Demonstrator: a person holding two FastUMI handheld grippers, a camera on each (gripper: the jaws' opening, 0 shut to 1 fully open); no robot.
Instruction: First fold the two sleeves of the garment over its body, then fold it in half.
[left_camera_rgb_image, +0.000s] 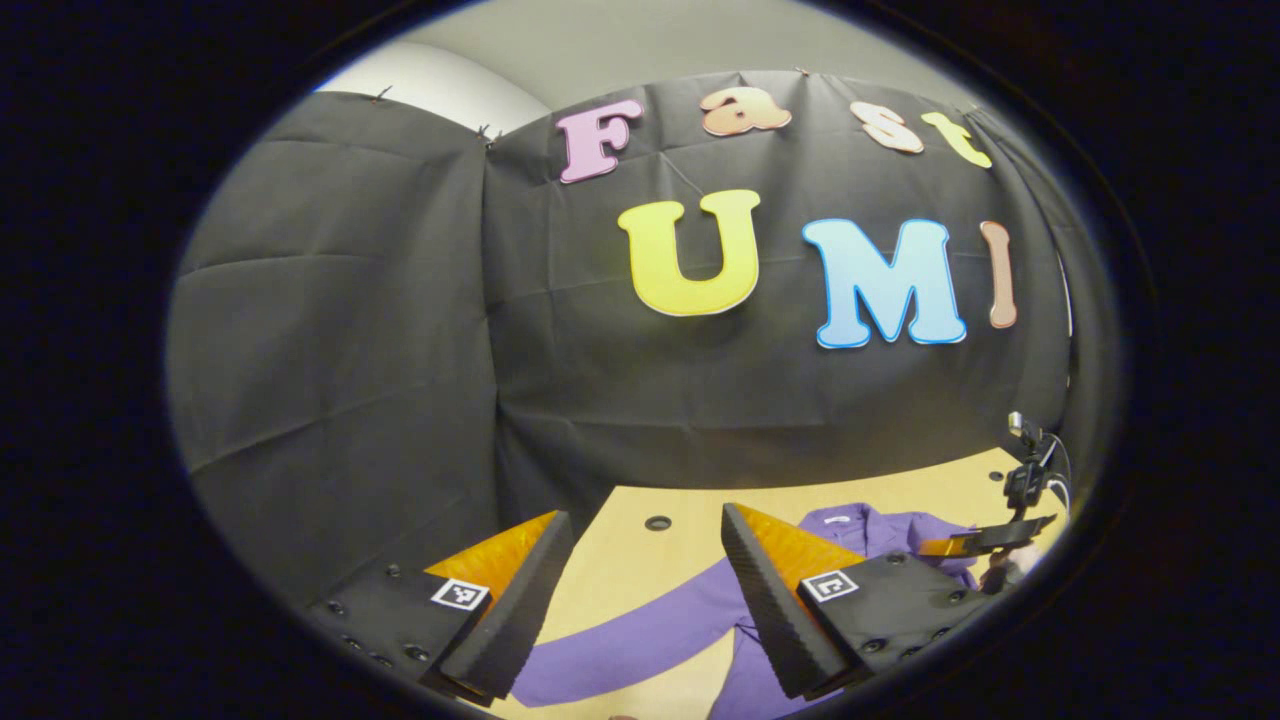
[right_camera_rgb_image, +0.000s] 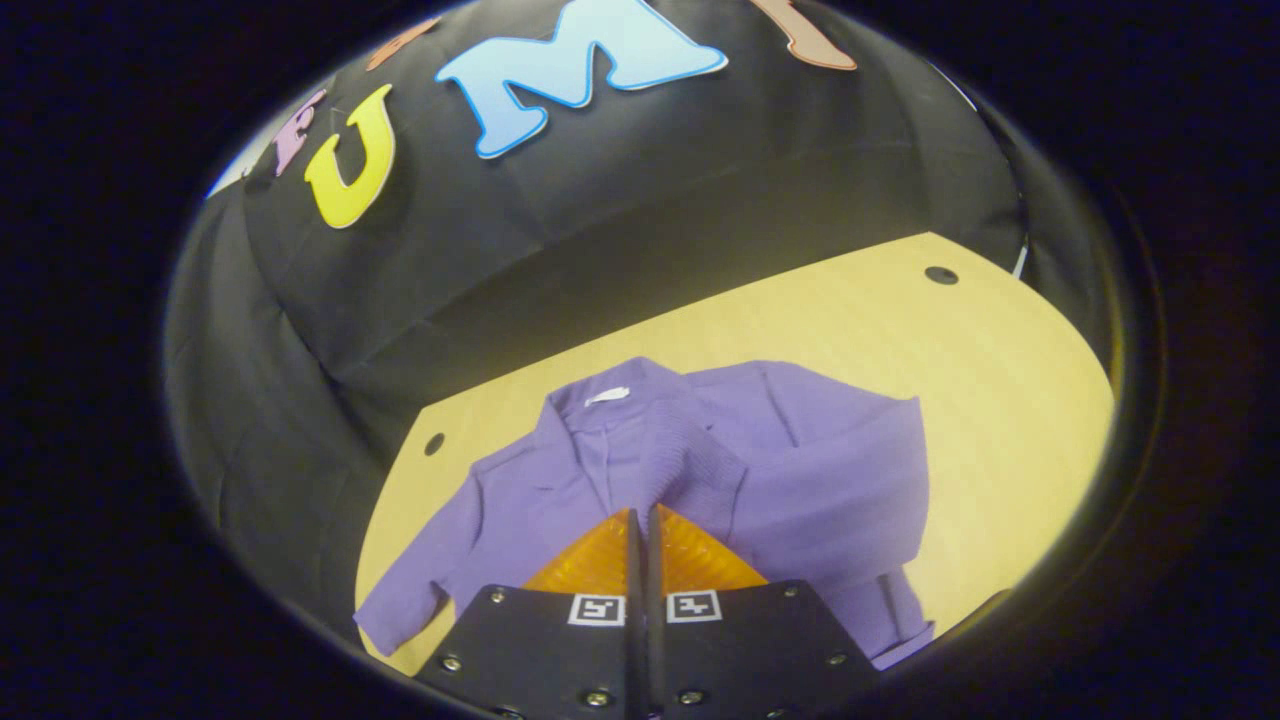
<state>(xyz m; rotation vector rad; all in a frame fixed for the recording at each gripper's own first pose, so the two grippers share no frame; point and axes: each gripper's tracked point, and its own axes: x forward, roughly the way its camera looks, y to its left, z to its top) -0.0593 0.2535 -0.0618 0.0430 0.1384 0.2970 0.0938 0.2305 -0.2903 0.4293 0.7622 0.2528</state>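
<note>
Table (right_camera_rgb_image: 1000, 360) carries the purple garment (right_camera_rgb_image: 800, 470), spread flat ahead of and below the right gripper (right_camera_rgb_image: 641, 520), so both sleeves are reachable. Its left sleeve (left_camera_rgb_image: 620, 640) runs under the left gripper (left_camera_rgb_image: 645, 560), probably the first grab. Left fingers spread wide, holding nothing, high above the cloth. Right fingers pressed together; whether cloth is pinched between them, can't tell.

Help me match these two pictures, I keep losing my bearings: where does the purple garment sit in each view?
Left gripper view: the purple garment lies low, between and behind the left gripper fingers.
Right gripper view: it spreads across the lower centre on the wooden table, ahead of the right gripper.
Shared landmark: its white neck label.
</note>
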